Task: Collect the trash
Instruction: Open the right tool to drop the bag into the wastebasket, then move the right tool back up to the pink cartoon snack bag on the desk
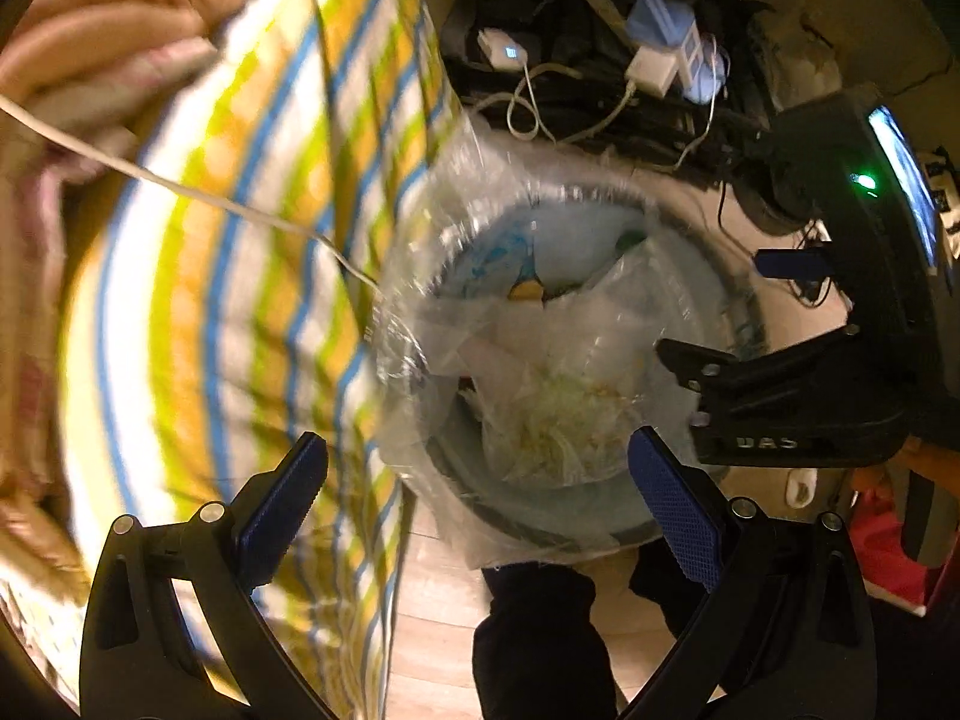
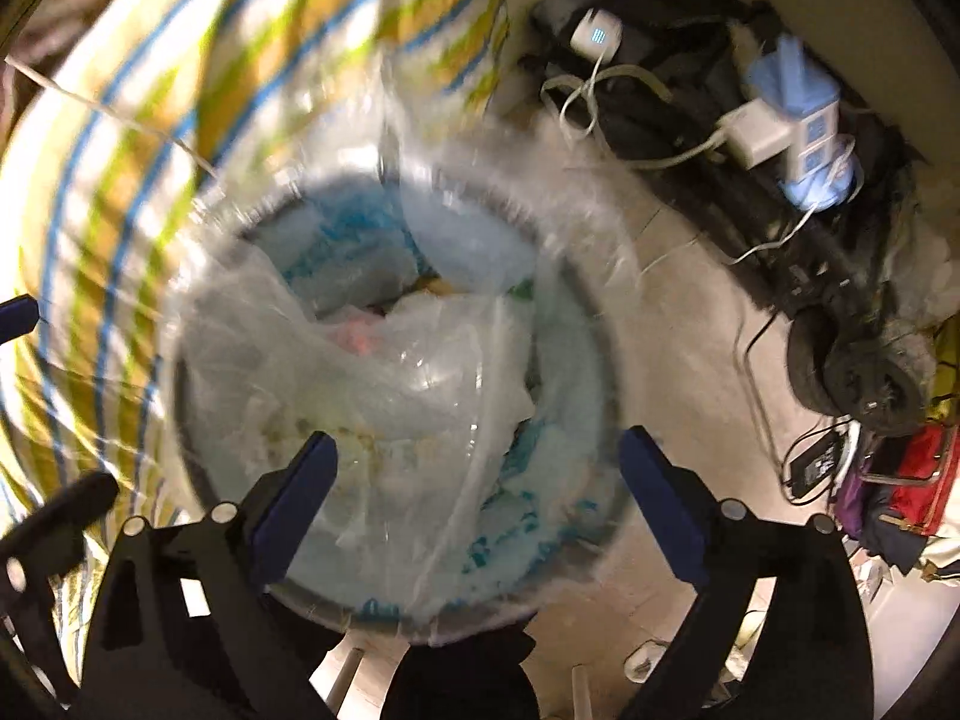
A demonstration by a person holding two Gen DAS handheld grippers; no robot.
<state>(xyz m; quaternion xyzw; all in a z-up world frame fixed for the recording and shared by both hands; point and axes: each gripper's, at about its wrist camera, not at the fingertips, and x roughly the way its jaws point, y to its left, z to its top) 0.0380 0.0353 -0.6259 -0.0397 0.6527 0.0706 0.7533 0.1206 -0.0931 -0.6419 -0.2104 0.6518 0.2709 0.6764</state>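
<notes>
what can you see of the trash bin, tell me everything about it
The trash bin is round with a dark rim, seen from straight above, standing on the pale floor beside a striped bedspread. A clear plastic liner drapes over its rim. Inside lie crumpled clear plastic, blue-and-white wrappers and pale scraps, nearly filling it. Nothing grips it.

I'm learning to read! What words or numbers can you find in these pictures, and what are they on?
"DAS": pale letters on the right tool's black body, left wrist view; may be cut off.
White charger's blue lit display: too blurred to read.
Screen on the right tool: unreadable.
Nothing else legible.
</notes>
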